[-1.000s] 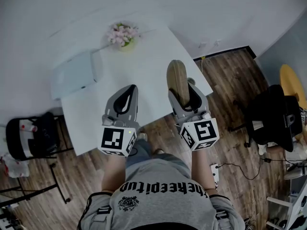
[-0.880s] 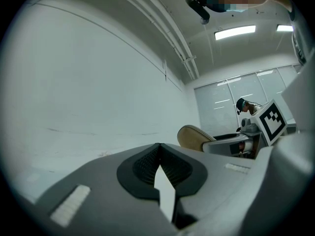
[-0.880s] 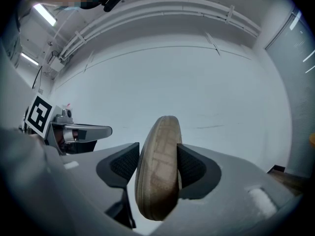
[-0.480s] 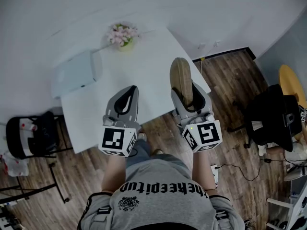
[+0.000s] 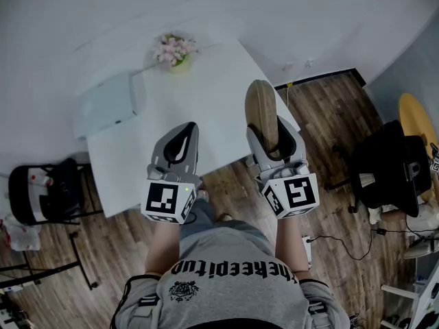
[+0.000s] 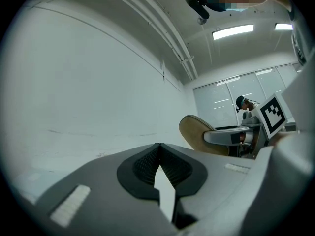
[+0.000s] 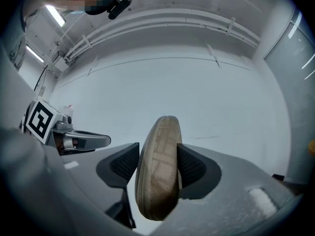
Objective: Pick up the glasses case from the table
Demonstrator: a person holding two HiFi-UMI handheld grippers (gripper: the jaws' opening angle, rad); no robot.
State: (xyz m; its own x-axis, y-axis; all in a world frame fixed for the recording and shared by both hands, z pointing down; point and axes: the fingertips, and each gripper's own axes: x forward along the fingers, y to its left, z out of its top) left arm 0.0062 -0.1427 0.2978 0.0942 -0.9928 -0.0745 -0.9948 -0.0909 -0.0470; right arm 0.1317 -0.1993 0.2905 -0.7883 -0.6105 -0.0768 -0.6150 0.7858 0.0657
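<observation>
1. The right tool point(image 7: 158, 163) is clamped on the glasses case point(image 5: 260, 105). Its ribbed pads point(image 7: 123, 168) press the case's two broad faces, so the tan case stands on edge between them.
2. The case's long axis runs along the line the right tool points. Its free end juts past the fingertips, away from the person, above the near right corner of the surface point(image 5: 206, 108).
3. No view shows the case's underside meeting the surface. With the tool held level, I judge the case to be off the surface and carried by the grip alone.
4. The left tool point(image 6: 160, 162) has its jaws together with nothing between them. It hangs over the surface's near edge, so the right hand alone has the case.
5. A small pot of pink flowers point(image 5: 176, 49) sits at the surface's far side and a pale flat box point(image 5: 108, 106) at its left edge. Both are well apart from the case.
6. The pick-up looks essentially done. The likely risk is the overhanging front end pivoting down in the pads.
</observation>
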